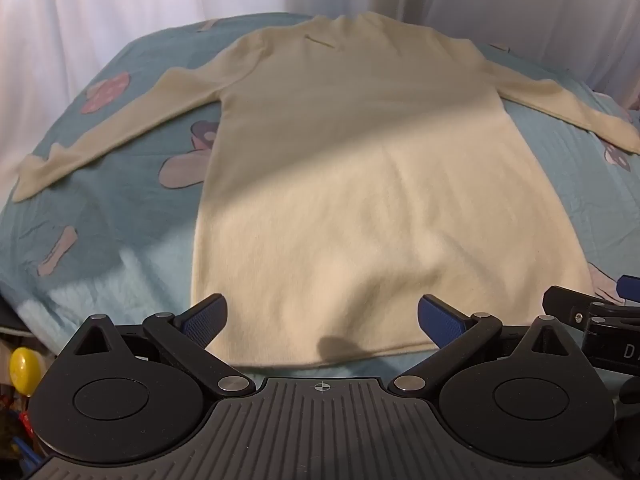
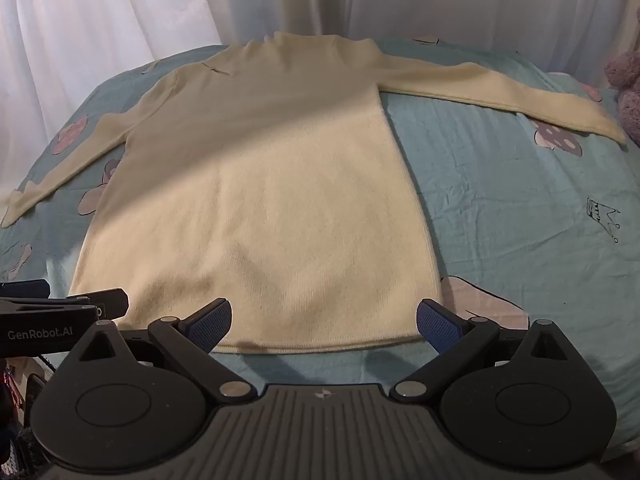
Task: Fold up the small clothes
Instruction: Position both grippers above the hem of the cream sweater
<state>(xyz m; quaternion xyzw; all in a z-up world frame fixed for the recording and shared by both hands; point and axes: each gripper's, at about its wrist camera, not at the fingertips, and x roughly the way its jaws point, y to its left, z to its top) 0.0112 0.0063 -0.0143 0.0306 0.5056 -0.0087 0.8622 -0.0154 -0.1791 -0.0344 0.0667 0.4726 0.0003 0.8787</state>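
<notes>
A cream long-sleeved knit sweater (image 1: 340, 168) (image 2: 272, 184) lies flat on the bed, hem toward me, collar at the far side, both sleeves spread out to the sides. My left gripper (image 1: 322, 314) hovers open over the hem's left half, nothing between its blue pads. My right gripper (image 2: 324, 316) stands open above the hem's right half, also with nothing in it. Each gripper shows at the edge of the other's view: the right gripper (image 1: 600, 312) at the right edge of the left wrist view, the left gripper (image 2: 60, 308) at the left edge of the right wrist view.
The bed has a teal cover (image 2: 520, 200) printed with mushrooms (image 1: 106, 94). White curtains (image 2: 160, 8) hang behind it. A purple plush toy (image 2: 626, 84) sits at the far right. Past the bed's near left edge lie a yellow object (image 1: 24, 370) and clutter.
</notes>
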